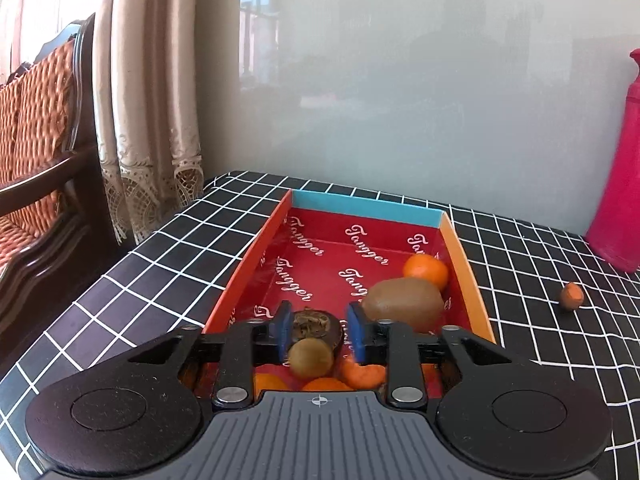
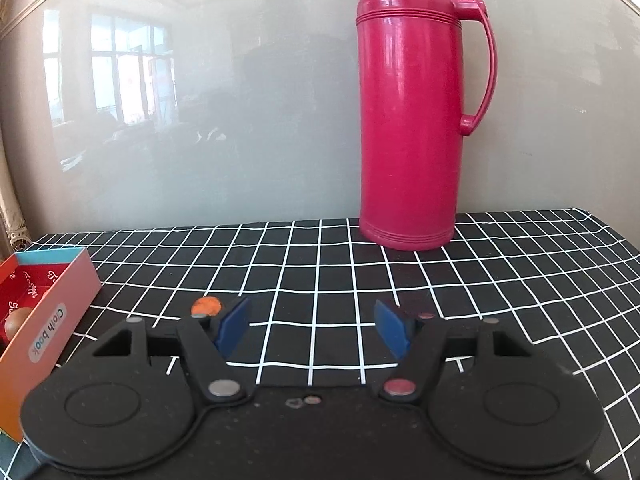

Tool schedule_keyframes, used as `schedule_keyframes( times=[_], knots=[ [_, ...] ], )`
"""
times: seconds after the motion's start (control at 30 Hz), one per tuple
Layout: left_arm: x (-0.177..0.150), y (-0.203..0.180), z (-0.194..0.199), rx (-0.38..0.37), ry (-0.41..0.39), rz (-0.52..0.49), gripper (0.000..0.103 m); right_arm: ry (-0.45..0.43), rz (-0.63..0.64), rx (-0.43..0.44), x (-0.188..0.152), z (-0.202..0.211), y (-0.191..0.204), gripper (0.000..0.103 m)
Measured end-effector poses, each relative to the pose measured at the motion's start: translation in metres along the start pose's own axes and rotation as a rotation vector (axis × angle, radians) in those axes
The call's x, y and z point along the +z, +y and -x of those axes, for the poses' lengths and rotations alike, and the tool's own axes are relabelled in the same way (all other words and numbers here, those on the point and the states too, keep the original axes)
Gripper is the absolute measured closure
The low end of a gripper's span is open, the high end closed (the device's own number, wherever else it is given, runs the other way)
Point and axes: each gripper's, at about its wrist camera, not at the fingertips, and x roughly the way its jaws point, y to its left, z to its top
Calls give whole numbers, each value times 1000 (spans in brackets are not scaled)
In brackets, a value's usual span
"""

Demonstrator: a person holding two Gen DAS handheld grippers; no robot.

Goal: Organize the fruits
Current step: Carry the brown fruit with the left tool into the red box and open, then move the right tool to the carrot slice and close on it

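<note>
Black cloth with a white grid (image 1: 132, 280) covers the table, backed by a glossy pale wall. On it sits a red cardboard box (image 1: 464, 248) holding a kiwi (image 1: 404, 304) beside a mandarin (image 1: 425, 270), with more orange pieces (image 1: 362, 374) at its near end. The left gripper (image 1: 319, 330) hangs over that end, fingers parted around a small brown fruit (image 1: 311, 356) and a dark wrinkled one (image 1: 316, 326); whether they grip it I cannot tell. 1 small orange-brown fruit (image 2: 205, 306) lies loose on the cloth right of the box. The right gripper (image 2: 312, 326) hovers nearby, fingers wide with nothing between them, facing a tall pink thermos (image 2: 408, 120).

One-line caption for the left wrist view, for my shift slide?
Left gripper open over the red box of fruit, its fingers flanking a small kiwi; one fruit piece remains on the checked cloth.
</note>
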Motion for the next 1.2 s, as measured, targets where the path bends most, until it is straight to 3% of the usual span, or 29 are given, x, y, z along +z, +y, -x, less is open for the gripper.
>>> schedule_keyframes(
  times=[0.03, 0.1, 0.3, 0.63, 1.2],
  knots=[
    [0, -1, 1, 6, -10, -3, 29, -1, 0, -1, 0, 1, -1, 33],
    [0, -5, 6, 18, -50, -13, 17, -2, 0, -4, 0, 0, -4, 29],
    [2, -13, 13, 0, -75, -32, 16, -8, 3, -21, 1, 2, -13, 26],
    [3, -18, 20, 9, -129, -61, 0, 1, 20, 3, -1, 1, -12, 23],
    [4, 14, 21, 48, -157, -27, 0, 3, 136, 93, -6, -25, 40, 21]
  ],
)
